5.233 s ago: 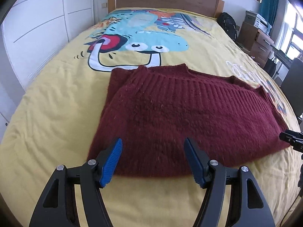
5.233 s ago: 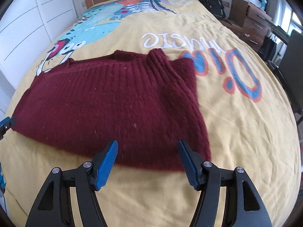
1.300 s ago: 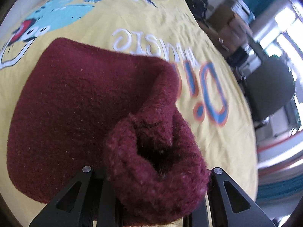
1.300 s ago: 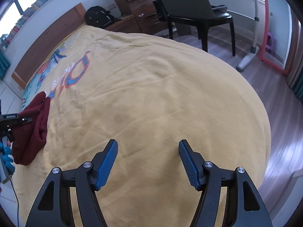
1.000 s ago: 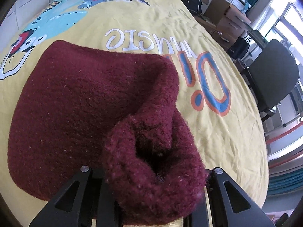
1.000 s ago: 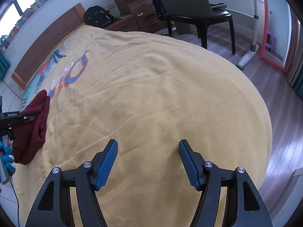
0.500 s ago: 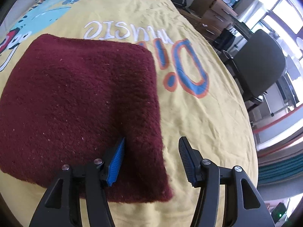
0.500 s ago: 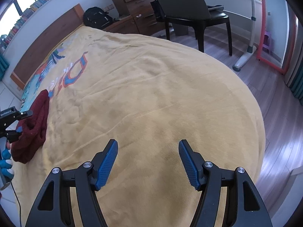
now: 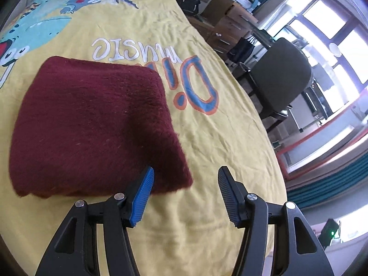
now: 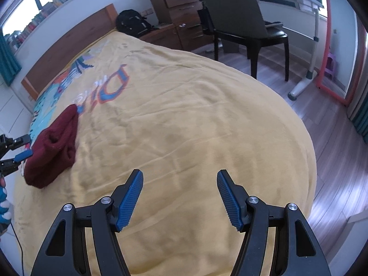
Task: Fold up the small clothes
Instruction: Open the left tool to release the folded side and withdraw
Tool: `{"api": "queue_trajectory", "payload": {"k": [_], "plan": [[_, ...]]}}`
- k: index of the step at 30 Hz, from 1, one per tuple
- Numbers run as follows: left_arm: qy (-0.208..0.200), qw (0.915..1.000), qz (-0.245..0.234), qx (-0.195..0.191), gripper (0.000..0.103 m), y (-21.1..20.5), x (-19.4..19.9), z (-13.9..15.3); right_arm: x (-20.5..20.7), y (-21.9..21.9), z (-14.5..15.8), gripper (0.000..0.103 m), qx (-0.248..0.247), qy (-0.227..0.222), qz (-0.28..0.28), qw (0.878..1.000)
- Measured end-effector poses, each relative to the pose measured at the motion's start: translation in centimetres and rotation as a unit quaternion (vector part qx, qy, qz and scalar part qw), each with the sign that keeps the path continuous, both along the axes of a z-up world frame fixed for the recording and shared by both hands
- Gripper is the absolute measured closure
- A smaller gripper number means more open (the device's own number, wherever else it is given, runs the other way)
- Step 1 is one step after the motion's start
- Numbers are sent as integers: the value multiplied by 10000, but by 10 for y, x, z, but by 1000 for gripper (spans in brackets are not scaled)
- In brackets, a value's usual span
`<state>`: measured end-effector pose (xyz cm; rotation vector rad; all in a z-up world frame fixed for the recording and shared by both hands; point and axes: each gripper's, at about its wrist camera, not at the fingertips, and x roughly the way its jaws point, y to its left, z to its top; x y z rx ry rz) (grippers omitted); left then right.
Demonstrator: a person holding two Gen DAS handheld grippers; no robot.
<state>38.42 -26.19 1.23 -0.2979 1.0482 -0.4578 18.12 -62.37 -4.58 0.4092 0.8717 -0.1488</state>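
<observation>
folded sweater (image 9: 92,124) (maroon), yellow bedspread (image 9: 207,138)

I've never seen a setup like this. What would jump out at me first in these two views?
Probably the folded fuzzy maroon knit sweater, lying on the bright yellow cartoon-print bedspread just ahead of the left gripper. That gripper's blue-padded black fingers stand open, empty. The right gripper, open too, hangs over bare bedspread, with a dark office chair beyond the bed.
</observation>
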Motion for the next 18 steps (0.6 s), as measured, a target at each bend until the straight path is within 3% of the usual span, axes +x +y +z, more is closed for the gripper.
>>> {"api": "queue_trajectory", "payload": {"k": [18], "plan": [[-189, 9978, 506, 390, 51, 127, -83, 9, -7, 107, 41, 35, -312, -135, 846, 9958]]}}
